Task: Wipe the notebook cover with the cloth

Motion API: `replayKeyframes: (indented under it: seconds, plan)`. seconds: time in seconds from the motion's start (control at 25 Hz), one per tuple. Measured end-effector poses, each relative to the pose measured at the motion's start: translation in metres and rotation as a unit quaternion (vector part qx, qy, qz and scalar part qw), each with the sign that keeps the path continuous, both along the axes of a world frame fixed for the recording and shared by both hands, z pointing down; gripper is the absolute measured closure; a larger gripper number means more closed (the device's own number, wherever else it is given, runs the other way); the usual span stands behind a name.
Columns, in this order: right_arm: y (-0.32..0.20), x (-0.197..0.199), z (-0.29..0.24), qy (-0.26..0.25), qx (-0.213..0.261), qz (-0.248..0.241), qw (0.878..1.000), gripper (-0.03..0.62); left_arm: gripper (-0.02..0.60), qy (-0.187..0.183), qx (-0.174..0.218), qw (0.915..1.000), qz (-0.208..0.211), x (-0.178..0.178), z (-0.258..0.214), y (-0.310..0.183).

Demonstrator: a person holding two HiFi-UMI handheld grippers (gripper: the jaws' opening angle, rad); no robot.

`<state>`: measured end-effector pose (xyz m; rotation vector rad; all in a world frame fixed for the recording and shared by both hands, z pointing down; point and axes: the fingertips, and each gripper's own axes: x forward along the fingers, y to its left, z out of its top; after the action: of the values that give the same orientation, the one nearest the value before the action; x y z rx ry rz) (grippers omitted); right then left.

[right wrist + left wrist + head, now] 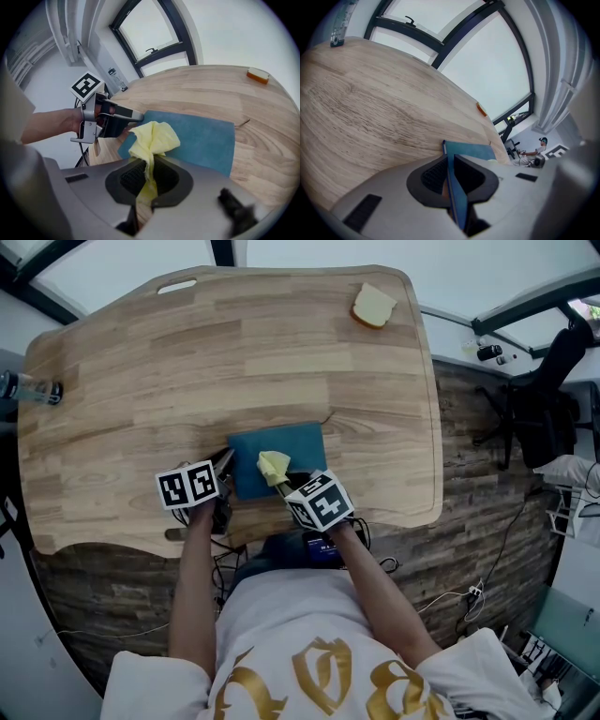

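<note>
A teal notebook (281,454) lies near the front edge of the wooden table (234,343). My left gripper (225,463) is shut on the notebook's left edge; in the left gripper view the cover's edge (455,187) runs between the two pads. My right gripper (284,480) is shut on a bunched yellow cloth (273,465), which rests on the near left part of the cover. In the right gripper view the cloth (154,138) sticks out from the jaws over the notebook (201,140), with the left gripper (123,115) beside it.
A yellow sponge (373,306) lies at the table's far right corner. A bottle (28,388) lies at the left edge. An office chair (548,399) stands to the right of the table. Cables trail on the floor by the person's legs.
</note>
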<state>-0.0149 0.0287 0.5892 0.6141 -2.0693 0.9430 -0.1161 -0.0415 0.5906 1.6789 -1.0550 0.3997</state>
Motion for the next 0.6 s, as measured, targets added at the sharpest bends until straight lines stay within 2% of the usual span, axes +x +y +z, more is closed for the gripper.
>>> replayKeyframes:
  seconds: [0.6]
  plan:
    - [-0.004,0.020,0.000,0.019,0.018,0.013,1.000,0.556,0.529,0.001,0.000,1.0000,0.000,-0.001,-0.001,0.001]
